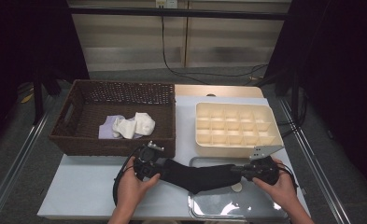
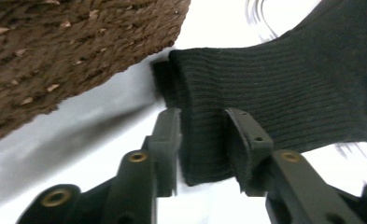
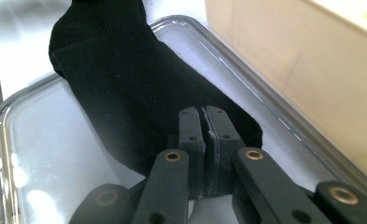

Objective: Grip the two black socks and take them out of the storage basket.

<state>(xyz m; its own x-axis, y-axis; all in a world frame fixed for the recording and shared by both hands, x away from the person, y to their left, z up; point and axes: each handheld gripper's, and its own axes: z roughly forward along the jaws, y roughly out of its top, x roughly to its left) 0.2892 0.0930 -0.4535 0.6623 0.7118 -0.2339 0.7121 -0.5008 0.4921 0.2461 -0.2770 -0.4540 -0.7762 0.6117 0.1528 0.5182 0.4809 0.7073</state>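
Lower centre: right claw clenched on the black sock's toe over a clear tray; left claw released, straddling the cuff.

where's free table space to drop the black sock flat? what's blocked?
Free: the white tabletop in front of the brown wicker basket, left of the left gripper. Also the narrow strip between the basket and the cream compartment tray. Crowded: front right, where the black ribbed sock spans onto the clear plastic tray, pinched by the right gripper.
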